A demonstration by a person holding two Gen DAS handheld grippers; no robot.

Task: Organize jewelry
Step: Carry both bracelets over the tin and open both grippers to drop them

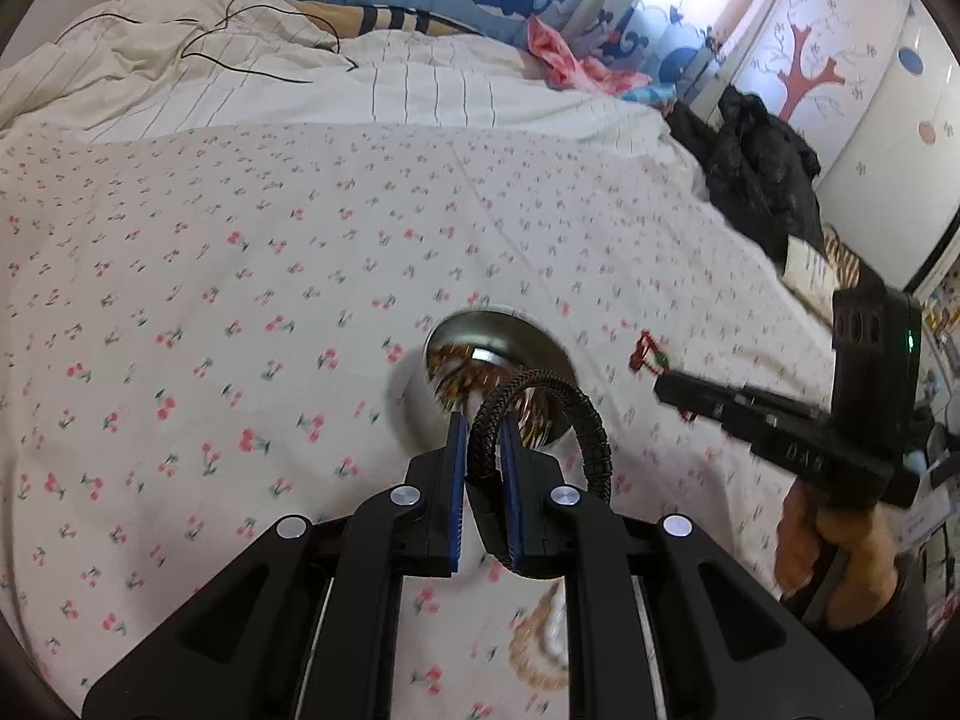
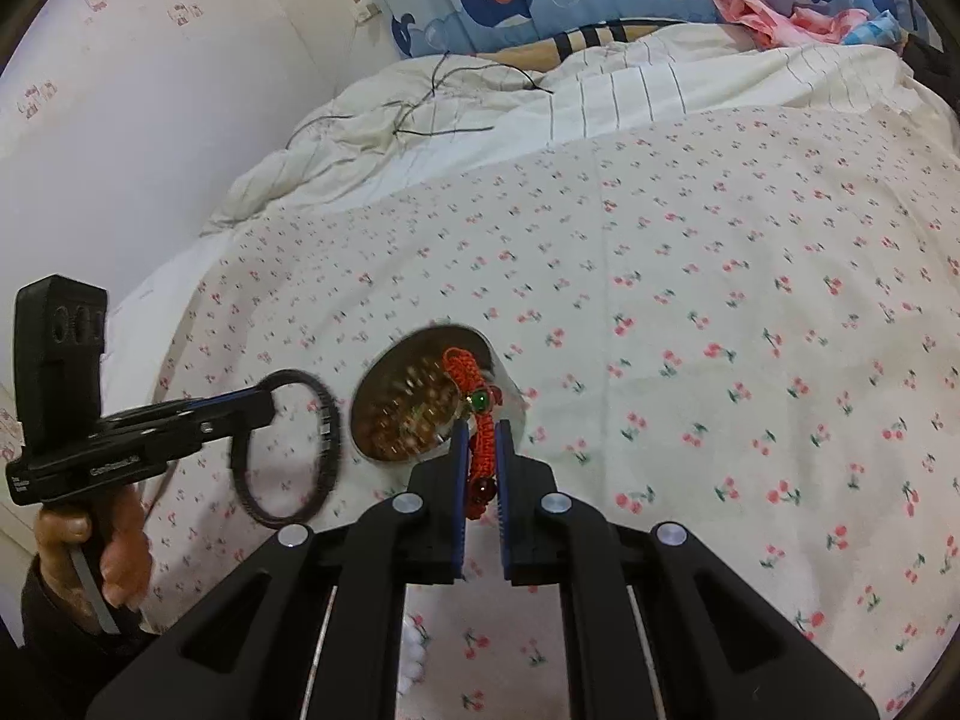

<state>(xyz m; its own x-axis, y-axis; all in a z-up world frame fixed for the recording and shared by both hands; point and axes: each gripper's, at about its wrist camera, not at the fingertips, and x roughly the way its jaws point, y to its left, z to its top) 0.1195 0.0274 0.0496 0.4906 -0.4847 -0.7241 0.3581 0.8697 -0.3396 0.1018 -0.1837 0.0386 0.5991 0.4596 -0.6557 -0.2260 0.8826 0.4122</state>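
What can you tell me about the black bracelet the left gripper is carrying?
The black bracelet is a closed ring of braided, leather-like cord with a ribbed section and small pale marks on one side. The left gripper has its jaws shut on one stretch of the band, so the loop hangs in the air beside the metal bowl, touching neither the bowl nor the cherry-print bedsheet.

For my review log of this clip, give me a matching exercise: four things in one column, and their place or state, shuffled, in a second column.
Things:
1. black braided bracelet
2. red woven bracelet
3. metal bowl
4. beaded bracelet

Place or state:
A. resting on the cherry-print bedsheet, holding jewelry
B. held in the right gripper
C. lying on the sheet below the left gripper
D. held in the left gripper

Pairs: 1-D, 2-B, 3-A, 4-C
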